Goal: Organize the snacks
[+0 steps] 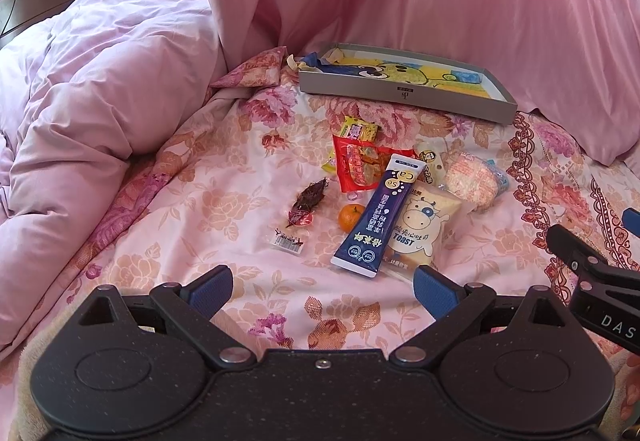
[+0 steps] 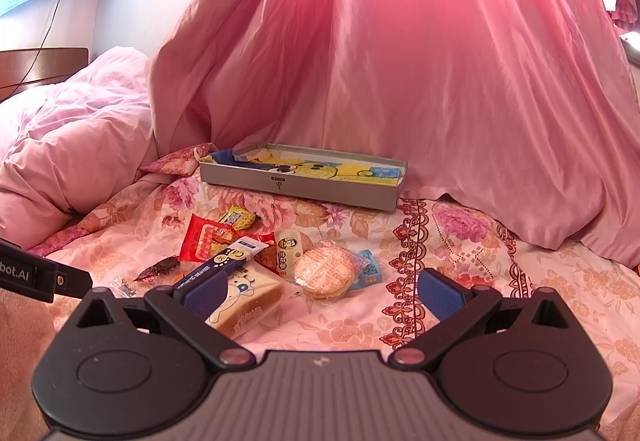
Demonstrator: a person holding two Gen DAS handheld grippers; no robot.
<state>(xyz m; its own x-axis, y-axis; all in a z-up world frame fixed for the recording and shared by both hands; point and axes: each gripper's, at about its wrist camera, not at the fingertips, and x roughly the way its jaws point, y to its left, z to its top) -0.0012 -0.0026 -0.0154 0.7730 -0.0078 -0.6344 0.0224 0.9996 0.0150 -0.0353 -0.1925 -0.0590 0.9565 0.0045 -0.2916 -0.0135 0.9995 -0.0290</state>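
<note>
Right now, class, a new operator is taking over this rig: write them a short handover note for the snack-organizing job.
Left claw: open, empty, low over the bedsheet.
Right claw: open, empty, beside the pile.
Snacks lie loose on the sheet: blue sachet across the toast pack, red packet, round cracker, tangerine, dark wrapped snack.
Grey tray sits beyond them, no snacks inside.
Done: nothing. Left: everything.

A pink duvet is lying bunched left of the gripper; a pink curtain is hanging ahead, over the floral bed.
</note>
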